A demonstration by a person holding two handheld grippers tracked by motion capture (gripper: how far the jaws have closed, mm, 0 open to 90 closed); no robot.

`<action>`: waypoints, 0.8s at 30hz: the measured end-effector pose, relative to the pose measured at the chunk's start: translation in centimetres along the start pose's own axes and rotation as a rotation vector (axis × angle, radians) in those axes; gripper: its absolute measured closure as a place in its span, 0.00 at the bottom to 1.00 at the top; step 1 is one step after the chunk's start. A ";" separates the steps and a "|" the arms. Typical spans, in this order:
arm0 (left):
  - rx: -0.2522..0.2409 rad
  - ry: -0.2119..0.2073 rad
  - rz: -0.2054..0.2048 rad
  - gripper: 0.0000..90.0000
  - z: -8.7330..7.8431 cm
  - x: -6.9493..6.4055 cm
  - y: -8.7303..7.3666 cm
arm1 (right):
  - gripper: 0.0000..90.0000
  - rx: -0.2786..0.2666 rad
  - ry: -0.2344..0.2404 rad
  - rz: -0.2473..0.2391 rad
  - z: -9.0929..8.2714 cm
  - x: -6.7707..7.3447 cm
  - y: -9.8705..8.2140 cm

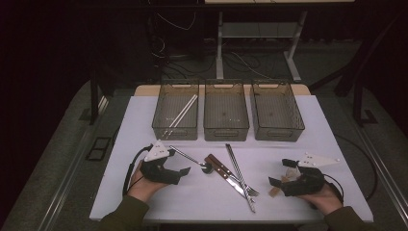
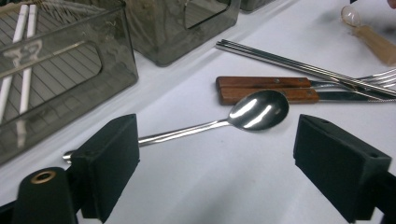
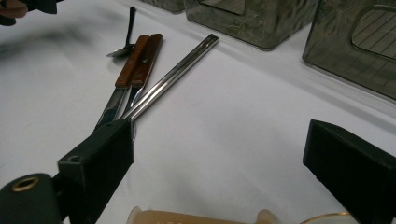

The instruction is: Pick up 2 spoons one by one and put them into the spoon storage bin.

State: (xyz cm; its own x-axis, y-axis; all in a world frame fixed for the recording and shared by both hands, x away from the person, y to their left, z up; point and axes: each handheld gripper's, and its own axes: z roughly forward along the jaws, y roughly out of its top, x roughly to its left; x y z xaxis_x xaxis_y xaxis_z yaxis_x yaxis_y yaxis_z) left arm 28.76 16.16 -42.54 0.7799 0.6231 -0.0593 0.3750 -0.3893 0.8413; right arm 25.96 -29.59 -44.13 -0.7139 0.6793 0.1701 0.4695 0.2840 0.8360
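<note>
Left gripper view: spoon [image 2: 224, 119] lies flat on the white table [image 2: 210, 186], bowl twd the wood-handled knives [image 2: 266, 88], handle end behind the near jaw. Left gripper [image 2: 217, 163] wide open, nothing held, jaws either side of the spoon w/o touching. High view adds what that one lacks: left gripper [image 1: 180, 172] sits just left of the spoon [image 1: 190, 159], and 3 bins stand in a row behind. Left bin [image 1: 161, 122] has white chopsticks [image 1: 182, 114]; middle bin [image 1: 226, 130] & right bin [image 1: 293, 122] look bare. Metal chopsticks [image 1: 238, 171] and fork [image 1: 250, 190] cross the knives. Right gripper [image 3: 217, 172] open, nothing gripped, a beige thing [image 3: 196, 217] just below it.
</note>
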 end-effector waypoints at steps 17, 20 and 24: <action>0.029 -0.001 0.008 0.00 0.2 -1.4 -1.4 | 0.20 0.081 0.055 0.021 0.0 0.4 1.1; 0.036 -0.004 0.001 0.00 0.2 -1.5 -1.5 | 0.25 0.085 0.066 0.022 0.2 0.7 1.4; 0.037 -0.004 -0.004 0.00 0.1 -1.5 -1.6 | 0.31 0.091 0.068 0.019 0.7 0.9 1.8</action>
State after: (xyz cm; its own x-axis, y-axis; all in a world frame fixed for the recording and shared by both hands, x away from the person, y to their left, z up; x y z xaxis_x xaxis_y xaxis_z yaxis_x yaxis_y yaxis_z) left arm 27.05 15.77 -43.80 0.7803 0.6221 -0.0643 0.3959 -0.4117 0.8208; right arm 26.47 -27.98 -42.82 -0.7365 0.6387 0.2229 0.5261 0.3336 0.7823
